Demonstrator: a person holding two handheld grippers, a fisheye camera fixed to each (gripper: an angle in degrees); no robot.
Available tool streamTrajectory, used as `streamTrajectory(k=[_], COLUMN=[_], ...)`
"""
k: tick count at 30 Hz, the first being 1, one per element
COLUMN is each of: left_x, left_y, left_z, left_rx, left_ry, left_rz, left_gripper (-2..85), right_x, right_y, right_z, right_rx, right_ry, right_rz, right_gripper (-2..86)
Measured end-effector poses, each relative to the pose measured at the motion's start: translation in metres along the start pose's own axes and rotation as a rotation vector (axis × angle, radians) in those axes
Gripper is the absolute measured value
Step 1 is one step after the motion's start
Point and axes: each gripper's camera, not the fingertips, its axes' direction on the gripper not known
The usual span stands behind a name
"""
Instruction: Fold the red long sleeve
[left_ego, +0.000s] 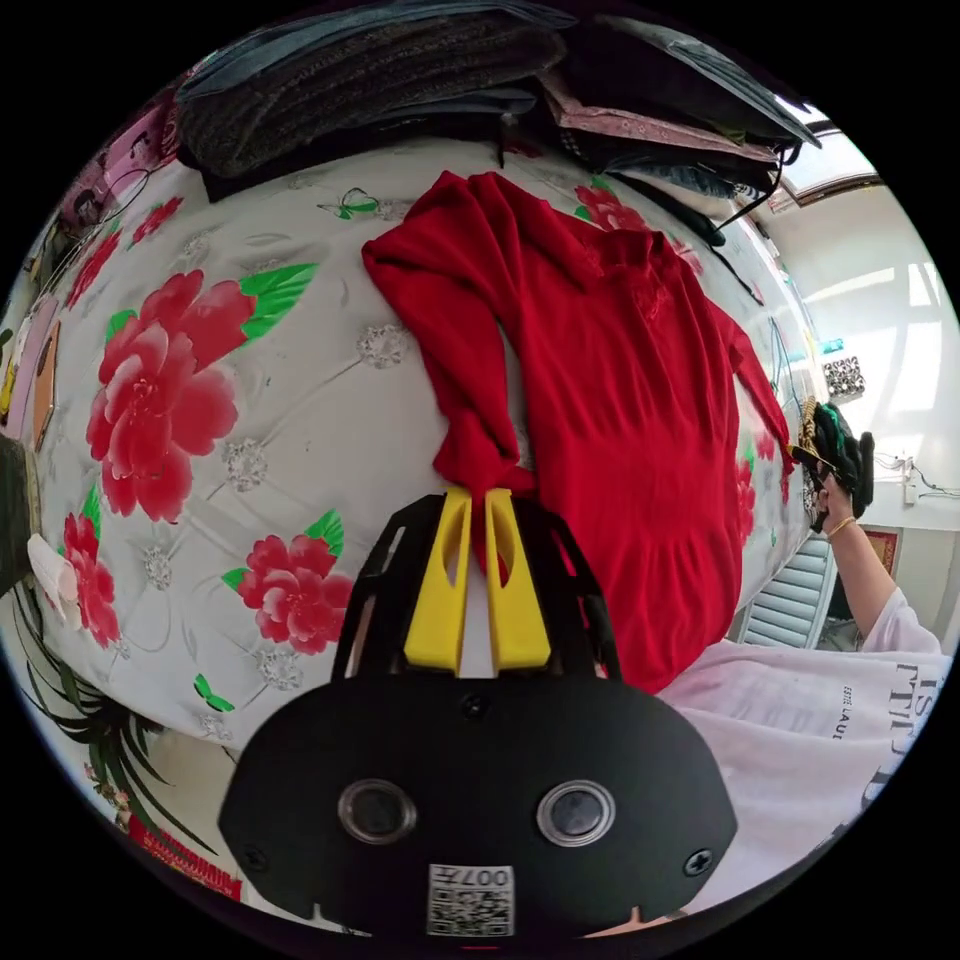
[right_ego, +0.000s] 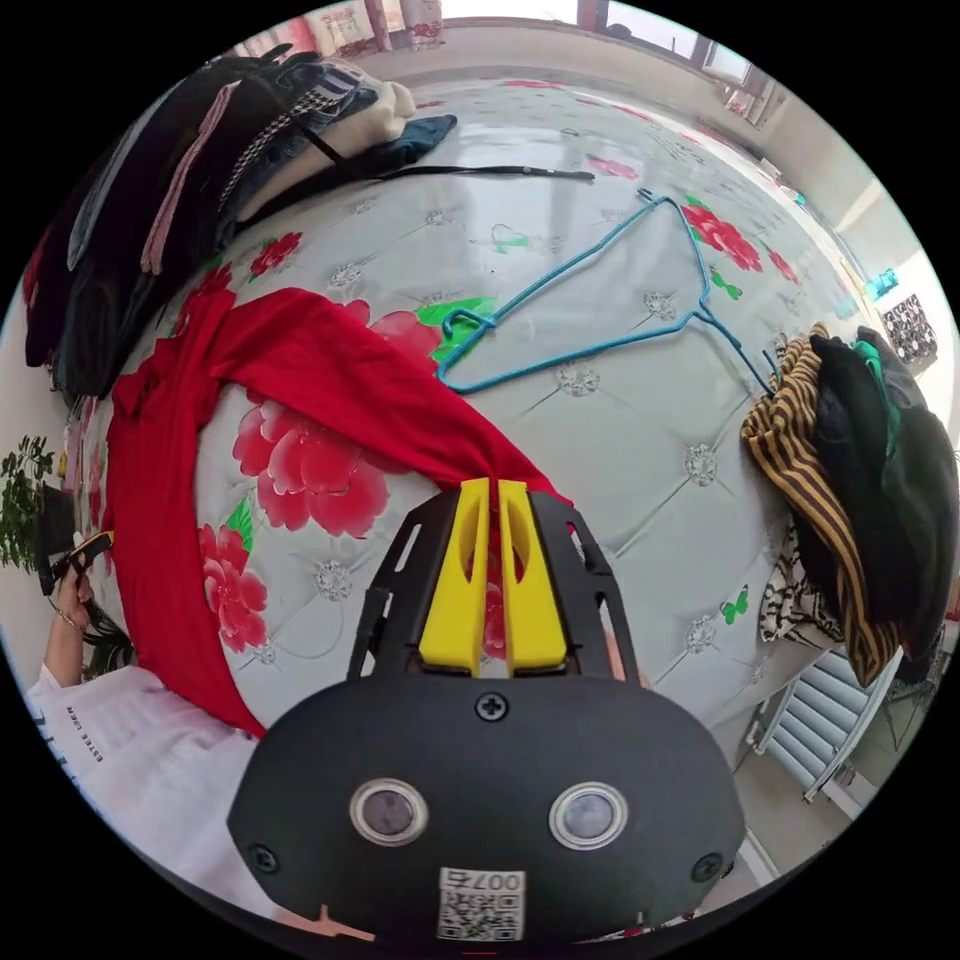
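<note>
Clearly both sleeve cuffs could slip free, since the left gripper (left_ego: 477, 497) and right gripper (right_ego: 492, 487) pinch only thin cloth in nearly closed jaws while the red long sleeve (left_ego: 610, 400) lies spread on the floral mattress (left_ego: 300, 400), beside the blue hanger (right_ego: 600, 300).

red long sleeve (left_ego: 610, 400): soft matt knit cloth | mattress (left_ego: 300, 400): glossy quilted floral fabric, button-tufted | left gripper (left_ego: 478, 500): smooth yellow plastic jaws, matt black plastic body | hanger (right_ego: 590, 300): thin blue coated wire | striped garment (right_ego: 800, 470): woven cloth | radiator (right_ego: 835, 720): smooth white painted metal
</note>
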Motion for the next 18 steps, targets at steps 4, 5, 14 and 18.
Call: streamTrajectory(k=[4,5,14,18], left_x=[-0.035,-0.058,-0.166,-0.135], left_y=[0.004,0.006,0.021,0.006], left_z=[-0.047,-0.067,-0.176,-0.201], left_rx=[0.019,0.033,0.236,0.332], left_ry=[-0.248,-0.305,-0.421,-0.501], left_rz=[-0.055,-0.114,-0.391,-0.322], left_gripper=[-0.6,-0.6,4.1,5.3], right_x=[0.040,0.050,0.105,0.022], right_y=[0.010,0.014,0.062,0.025], right_z=[-0.023,-0.027,-0.092,-0.116], right_rx=[-0.019,-0.019,0.082,0.210], right_ry=[0.141,0.159,0.157,-0.033], right_rz=[0.094,0.117,0.389,0.134], right_gripper=[0.0,-0.1,0.6,2.0])
